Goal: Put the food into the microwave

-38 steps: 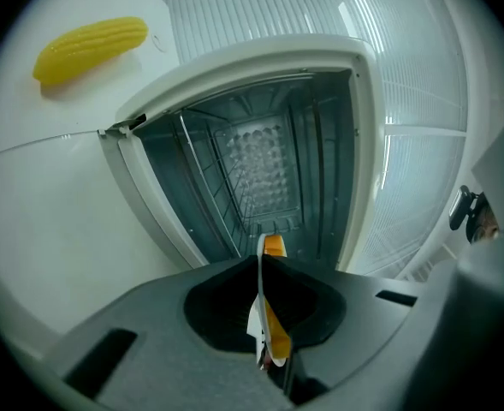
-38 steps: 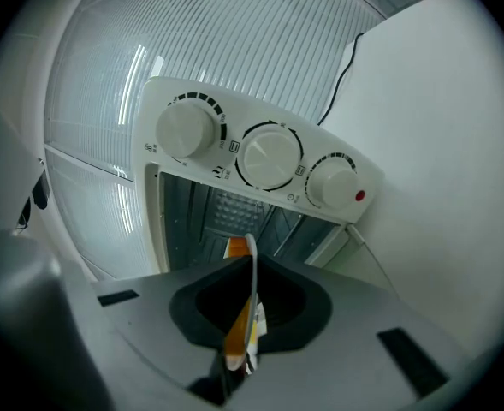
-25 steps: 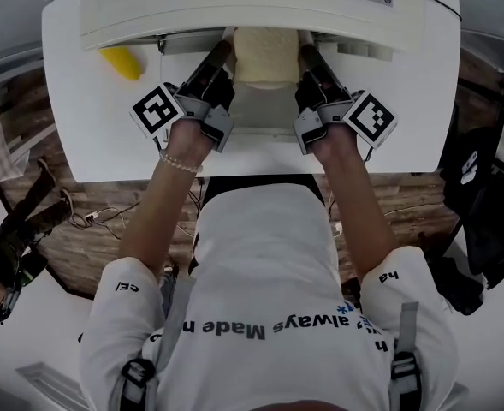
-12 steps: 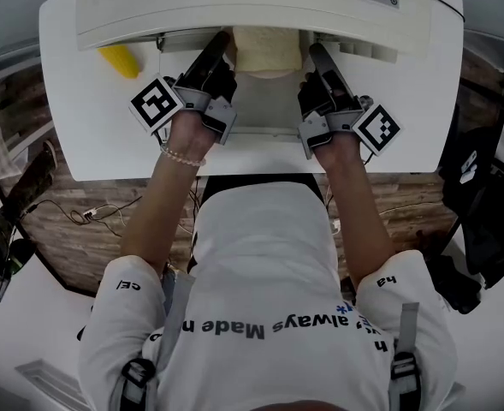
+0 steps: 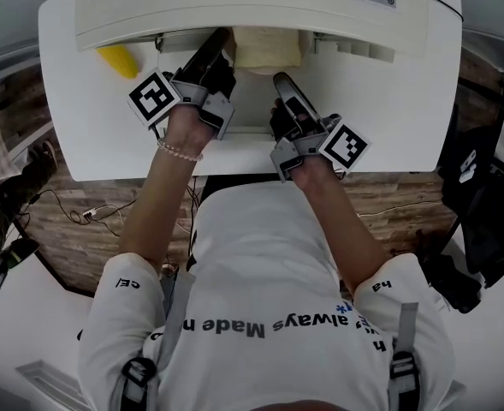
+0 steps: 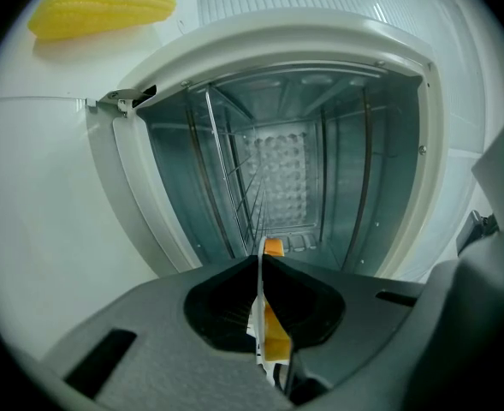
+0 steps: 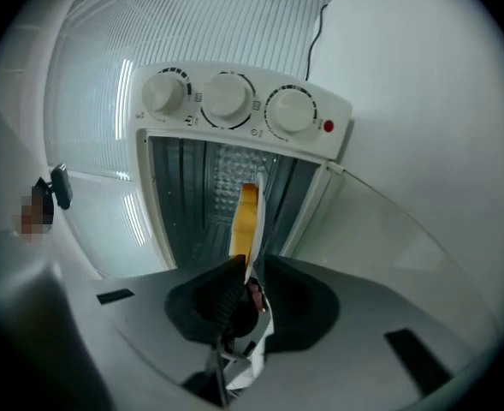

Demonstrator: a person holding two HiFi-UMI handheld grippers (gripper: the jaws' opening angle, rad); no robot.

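Your right gripper (image 5: 279, 82) has just been closing, jaws part-open astride the food's (image 5: 269, 50) near edge; your left gripper (image 5: 220, 39) pinches its left edge. Shove unevenly and the flat food, half in the mouth, could skew against a rack rail (image 6: 213, 178) or slide off the open door (image 5: 250, 101). Beyond, the microwave cavity (image 6: 277, 169) is bare.

microwave (image 5: 252, 7): centre of the tabletop's (image 5: 406, 118) far edge, mouth facing the near edge | door (image 5: 250, 110): folded down flat before the mouth | food (image 5: 267, 50): in the mouth, behind the door | corn (image 5: 119, 61): on the tabletop, left of the microwave, toward the far-left corner
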